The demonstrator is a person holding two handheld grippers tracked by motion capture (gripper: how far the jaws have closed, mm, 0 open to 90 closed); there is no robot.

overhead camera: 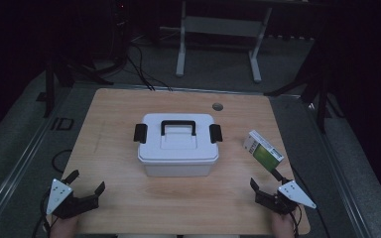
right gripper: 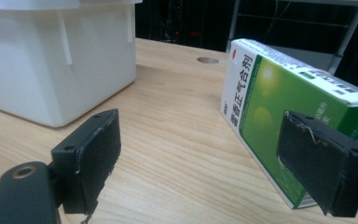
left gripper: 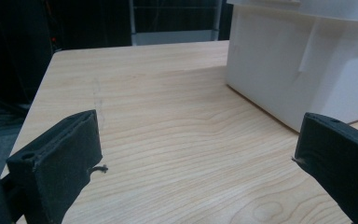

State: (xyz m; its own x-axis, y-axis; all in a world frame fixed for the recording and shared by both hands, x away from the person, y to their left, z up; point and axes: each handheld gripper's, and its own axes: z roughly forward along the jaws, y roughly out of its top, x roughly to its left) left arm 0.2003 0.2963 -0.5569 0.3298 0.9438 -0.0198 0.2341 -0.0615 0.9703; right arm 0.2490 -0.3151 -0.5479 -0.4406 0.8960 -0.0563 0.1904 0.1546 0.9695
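Left gripper (overhead camera: 86, 191): I see its fingers spread wide, empty, at the desk's (overhead camera: 114, 119) near left corner.
Right gripper (overhead camera: 267, 186): fingers wide apart, nothing held, just short of the green box (overhead camera: 263, 150).
Green box: lying right of the white lidded bin (overhead camera: 177, 144).
Next, I judge: square my fingers across the box's narrow sides before closing.

Dim room. Light wooden tabletop (overhead camera: 119, 106) with a round hole (overhead camera: 218, 106) near its far edge, grey floor (overhead camera: 218, 69) around, white desk frame (overhead camera: 218, 29) beyond, black cables (overhead camera: 141, 69) trailing.
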